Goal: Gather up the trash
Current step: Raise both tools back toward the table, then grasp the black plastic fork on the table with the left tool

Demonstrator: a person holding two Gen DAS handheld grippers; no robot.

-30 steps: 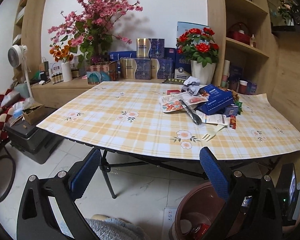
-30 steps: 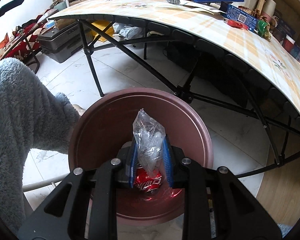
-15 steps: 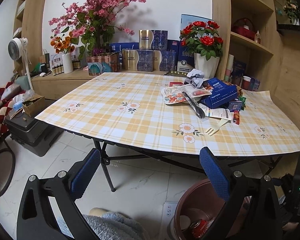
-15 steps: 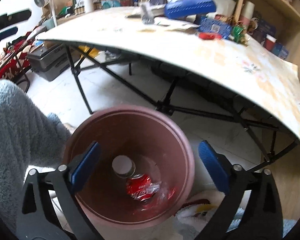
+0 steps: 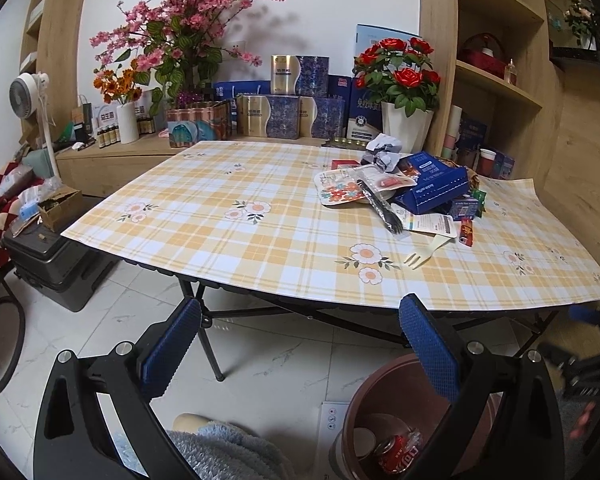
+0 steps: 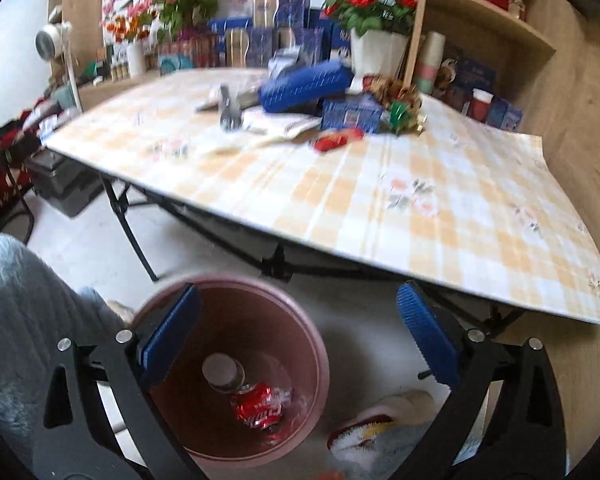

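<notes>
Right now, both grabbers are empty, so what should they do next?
Probably lift the right gripper up toward the trash pile on the table, perhaps the red wrapper nearest the edge. Its jaws are open and empty above the bin, which already holds a red can.

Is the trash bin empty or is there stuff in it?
Not empty: the trash bin holds a crushed red can and a pale lid.

Pink blossom arrangement, potted red roses, white fan, black suitcase

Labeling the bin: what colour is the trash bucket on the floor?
Reddish-brown trash bucket; clearest in the right wrist view.
</notes>
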